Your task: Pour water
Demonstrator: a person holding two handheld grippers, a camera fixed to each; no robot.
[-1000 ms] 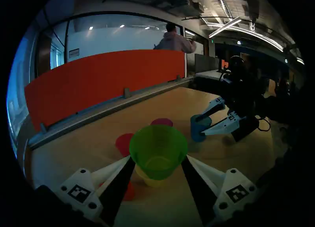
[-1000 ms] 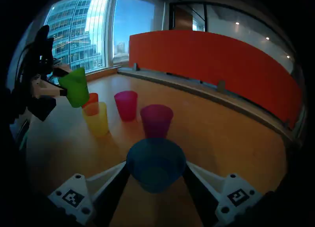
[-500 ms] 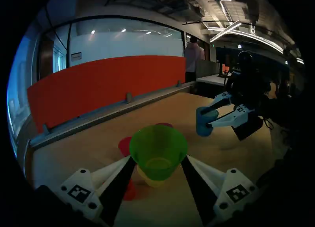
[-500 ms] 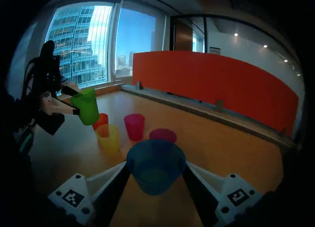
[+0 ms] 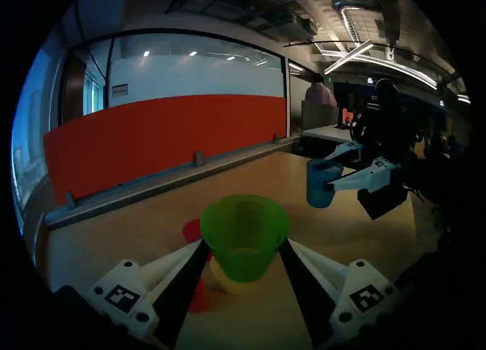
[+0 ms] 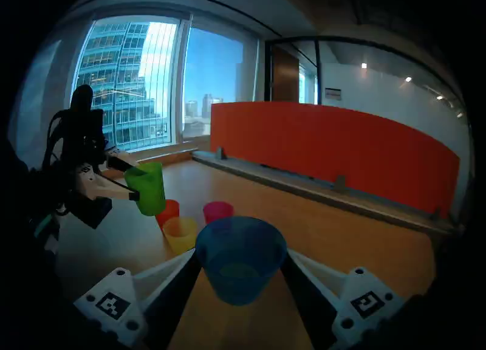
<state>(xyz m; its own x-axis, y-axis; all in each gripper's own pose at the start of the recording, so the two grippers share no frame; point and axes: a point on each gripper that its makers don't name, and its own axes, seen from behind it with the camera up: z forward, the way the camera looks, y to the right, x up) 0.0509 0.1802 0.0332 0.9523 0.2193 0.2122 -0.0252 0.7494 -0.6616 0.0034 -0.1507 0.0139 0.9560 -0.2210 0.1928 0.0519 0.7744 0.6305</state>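
Now your left gripper point(image 5: 243, 248) pinches the green cup point(image 5: 244, 225) aloft, right gripper point(image 6: 240, 260) the blue cup point(image 6: 240, 247); next, I judge, align rims and tip.

Left hand-held gripper point(image 5: 245, 247) clamps green cup point(image 5: 245, 225) (upright).

Nothing I can actually read right now, black-and-white square markers point(image 5: 123, 296) low in the left gripper view, matching coded squares point(image 6: 114, 305) low in the right gripper view, patterns not letters, small sign point(image 5: 119, 89) on the glass wall point(image 5: 194, 64), print too tiny for me
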